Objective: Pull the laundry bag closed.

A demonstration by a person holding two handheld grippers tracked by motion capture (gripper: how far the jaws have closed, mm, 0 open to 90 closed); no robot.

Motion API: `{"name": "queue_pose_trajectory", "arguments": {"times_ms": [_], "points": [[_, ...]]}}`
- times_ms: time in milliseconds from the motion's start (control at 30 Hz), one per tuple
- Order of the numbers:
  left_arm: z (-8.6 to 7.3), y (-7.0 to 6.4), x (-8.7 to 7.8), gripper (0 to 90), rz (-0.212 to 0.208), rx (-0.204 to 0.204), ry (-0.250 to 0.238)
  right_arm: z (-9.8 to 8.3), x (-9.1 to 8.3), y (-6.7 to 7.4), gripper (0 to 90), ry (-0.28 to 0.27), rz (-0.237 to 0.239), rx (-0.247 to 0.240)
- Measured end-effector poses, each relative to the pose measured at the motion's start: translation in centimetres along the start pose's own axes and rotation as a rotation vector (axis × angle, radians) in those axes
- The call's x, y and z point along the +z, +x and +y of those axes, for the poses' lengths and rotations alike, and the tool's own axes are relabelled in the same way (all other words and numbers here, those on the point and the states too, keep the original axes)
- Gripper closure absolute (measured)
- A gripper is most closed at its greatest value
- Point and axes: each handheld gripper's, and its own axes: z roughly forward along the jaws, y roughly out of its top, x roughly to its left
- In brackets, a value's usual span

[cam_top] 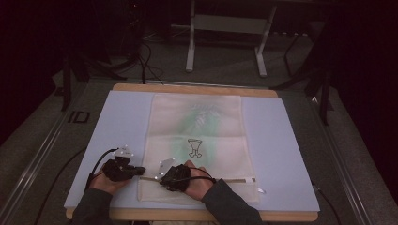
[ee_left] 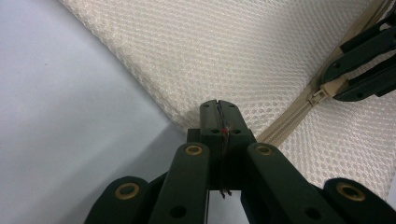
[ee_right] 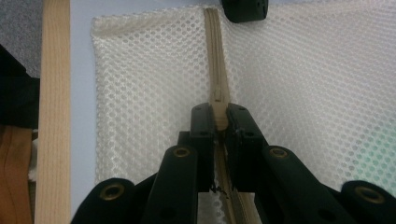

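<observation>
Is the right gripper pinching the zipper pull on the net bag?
Yes, the right gripper has its jaws closed on the beige zipper pull of the mesh bag.

A mesh bag (cam_top: 197, 145) lies flat on the mat (cam_top: 286, 154) that covers the worktop (cam_top: 197, 88), its zipper (cam_top: 234, 179) running along the near end; the left tool (cam_top: 141, 171) sits at the bag's near left edge, the right tool (cam_top: 162, 177) just beside it on the zipper pull (ee_right: 219, 114)
</observation>
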Motion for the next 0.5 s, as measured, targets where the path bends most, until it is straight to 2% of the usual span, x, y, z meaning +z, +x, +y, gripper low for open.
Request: {"name": "queue_pose_trajectory", "arguments": {"times_ms": [500], "points": [[-0.02, 0.04, -0.02, 90.0, -0.002, 0.001, 0.0, -0.83, -0.68, 0.07, 82.1, 0.01, -0.008, 0.0]]}}
